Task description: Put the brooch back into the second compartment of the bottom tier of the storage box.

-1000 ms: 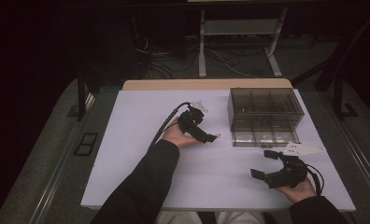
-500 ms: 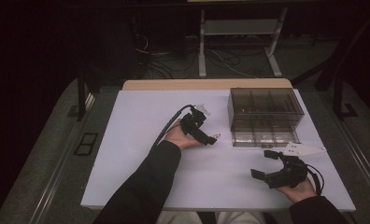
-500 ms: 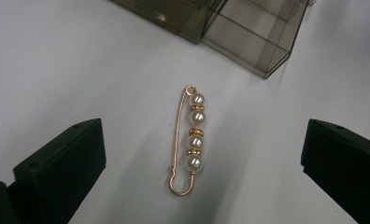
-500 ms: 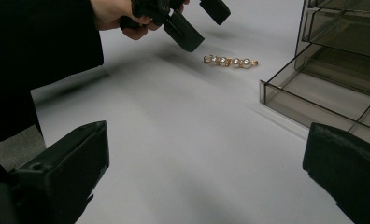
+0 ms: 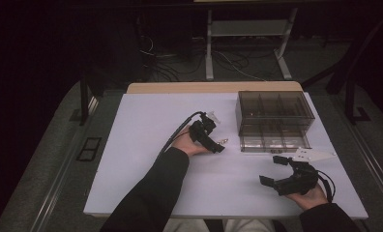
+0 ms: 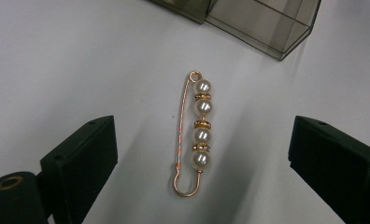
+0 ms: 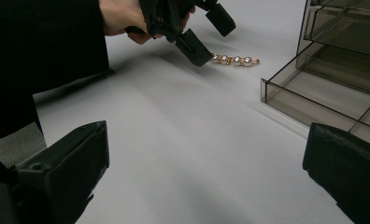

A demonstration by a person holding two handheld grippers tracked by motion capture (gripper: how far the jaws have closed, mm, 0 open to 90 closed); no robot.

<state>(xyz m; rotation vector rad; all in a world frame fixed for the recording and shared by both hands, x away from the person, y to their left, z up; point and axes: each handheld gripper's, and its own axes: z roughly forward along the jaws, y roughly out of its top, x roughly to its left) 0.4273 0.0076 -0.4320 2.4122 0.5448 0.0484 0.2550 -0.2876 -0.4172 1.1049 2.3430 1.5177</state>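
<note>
Two grippers over a white desk (image 5: 146, 164). Left gripper (image 5: 217, 143) sits near the middle of the desk, angled down at a pearl pin (image 6: 194, 133). In the left gripper view the pin lies flat on the desk surface between the two black fingers (image 6: 80, 163), touching neither; the fingers are spread wide on either side of it and have just been closing a little. The pin is a gold-coloured safety-pin shape carrying four pearls with small gold spacers between them, loop end toward the box, hooked end toward the camera.

In the high view the pin is a small pale glint just beside the left gripper's tips, between them and the smoky clear organiser box (image 5: 274, 121). The box stands toward the far right part of the desk, divided into compartments, with its lower drawer pulled out toward the near edge. Which compartment is which cannot be told.

Right gripper (image 5: 275, 169) is held near the near right corner of the desk, well apart from the pin, pointing toward the middle. Its fingers (image 7: 61, 163) are spread wide with nothing between them but bare desk. The right gripper view looks across at the left hand (image 7: 122, 16), the left gripper's fingers above the pin, and the open drawer at right.

A dark sleeve (image 5: 151, 193) comes in from the near edge.
</note>
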